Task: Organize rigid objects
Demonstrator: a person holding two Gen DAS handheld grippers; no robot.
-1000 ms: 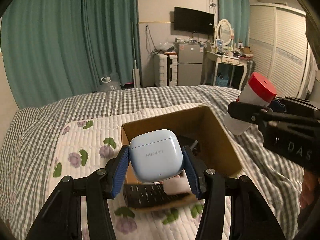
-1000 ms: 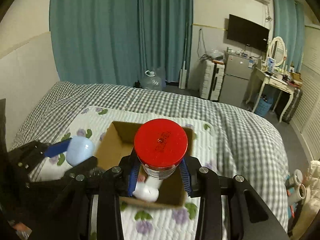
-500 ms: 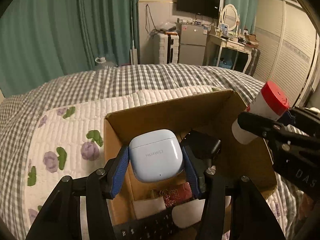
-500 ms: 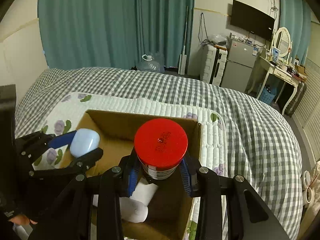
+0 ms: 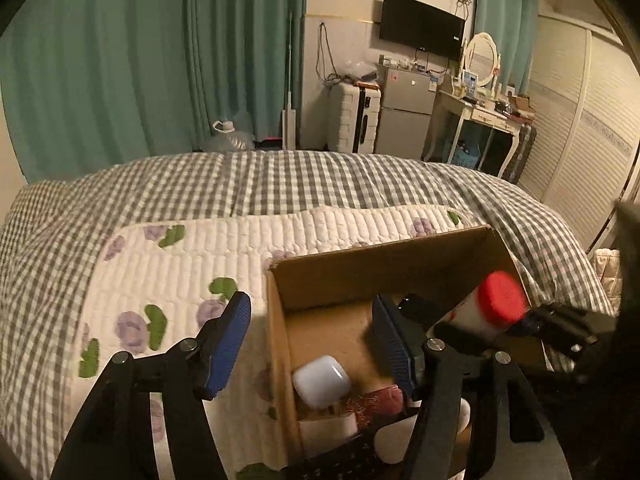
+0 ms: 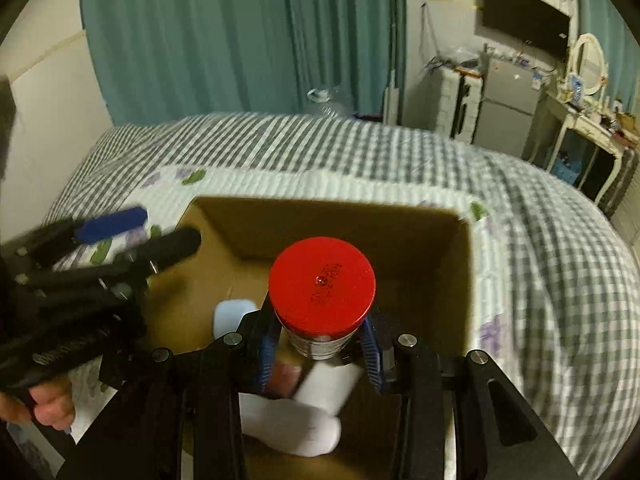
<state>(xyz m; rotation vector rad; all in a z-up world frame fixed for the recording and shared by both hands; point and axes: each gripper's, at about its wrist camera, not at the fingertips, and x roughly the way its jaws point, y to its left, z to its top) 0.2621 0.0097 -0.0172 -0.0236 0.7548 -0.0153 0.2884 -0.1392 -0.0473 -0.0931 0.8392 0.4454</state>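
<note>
Left wrist view: pale blue rounded plastic earbud case lies inside the brown cardboard box, near its left wall.

The left tool hangs spread and empty above it. The right tool pinches the red-capped white plastic bottle upright over the box's right side, seemingly to set it down standing on the bed.

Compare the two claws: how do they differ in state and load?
The left claw is open and empty; the right claw is shut on the red-capped bottle. The left straddles the box wall; the right is over its inside. Both have blue pads.
</note>
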